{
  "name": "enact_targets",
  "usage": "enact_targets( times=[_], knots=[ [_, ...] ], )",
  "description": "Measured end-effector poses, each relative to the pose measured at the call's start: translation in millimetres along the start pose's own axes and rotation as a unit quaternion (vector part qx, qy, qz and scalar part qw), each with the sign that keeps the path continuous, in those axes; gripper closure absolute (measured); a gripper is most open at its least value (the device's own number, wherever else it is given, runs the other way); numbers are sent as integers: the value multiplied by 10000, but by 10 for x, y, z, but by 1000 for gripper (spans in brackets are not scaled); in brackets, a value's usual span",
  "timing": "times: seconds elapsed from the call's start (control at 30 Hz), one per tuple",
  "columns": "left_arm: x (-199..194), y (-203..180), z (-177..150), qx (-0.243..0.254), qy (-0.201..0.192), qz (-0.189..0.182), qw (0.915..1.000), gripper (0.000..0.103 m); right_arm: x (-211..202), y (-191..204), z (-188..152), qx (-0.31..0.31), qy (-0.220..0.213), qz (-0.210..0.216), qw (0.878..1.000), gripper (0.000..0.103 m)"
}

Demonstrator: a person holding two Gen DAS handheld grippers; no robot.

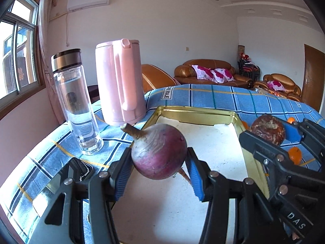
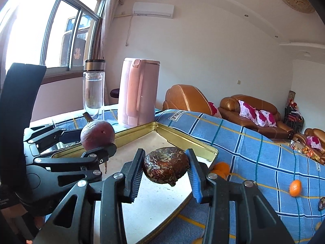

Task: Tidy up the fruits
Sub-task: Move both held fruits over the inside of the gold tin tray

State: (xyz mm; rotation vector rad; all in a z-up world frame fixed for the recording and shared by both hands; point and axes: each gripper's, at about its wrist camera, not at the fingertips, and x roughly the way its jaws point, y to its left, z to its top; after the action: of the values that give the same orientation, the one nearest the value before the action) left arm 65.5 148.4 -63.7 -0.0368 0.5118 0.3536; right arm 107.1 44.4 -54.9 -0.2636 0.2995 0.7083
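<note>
My left gripper (image 1: 159, 162) is shut on a round purple radish (image 1: 158, 150) with a stub stem, held above the gold metal tray (image 1: 195, 111). My right gripper (image 2: 165, 167) is shut on a flat brown water chestnut (image 2: 165, 163), also over the tray (image 2: 182, 136). In the left wrist view the right gripper (image 1: 270, 134) with its chestnut (image 1: 267, 129) hangs over the tray's right rim. In the right wrist view the left gripper (image 2: 95, 144) with the radish (image 2: 97, 135) is at the tray's left side.
A pink kettle (image 1: 119, 81) and a clear glass bottle (image 1: 75, 103) stand behind the tray on the blue checked cloth (image 1: 203, 93). Small oranges (image 2: 295, 187) lie on the cloth right of the tray. A dark phone (image 1: 75, 170) lies at the left. Brown sofas (image 1: 209, 71) stand beyond.
</note>
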Motion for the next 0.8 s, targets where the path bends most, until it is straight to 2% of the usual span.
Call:
enact_targets(
  times=[0.53, 0.8],
  knots=[
    [156, 36, -27, 48, 333, -3, 9994, 49, 292, 29, -54, 65, 571, 96, 9983, 60],
    [204, 22, -22, 108, 446, 13, 9989, 49, 320, -4, -61, 145, 676, 123, 9975, 60]
  ],
)
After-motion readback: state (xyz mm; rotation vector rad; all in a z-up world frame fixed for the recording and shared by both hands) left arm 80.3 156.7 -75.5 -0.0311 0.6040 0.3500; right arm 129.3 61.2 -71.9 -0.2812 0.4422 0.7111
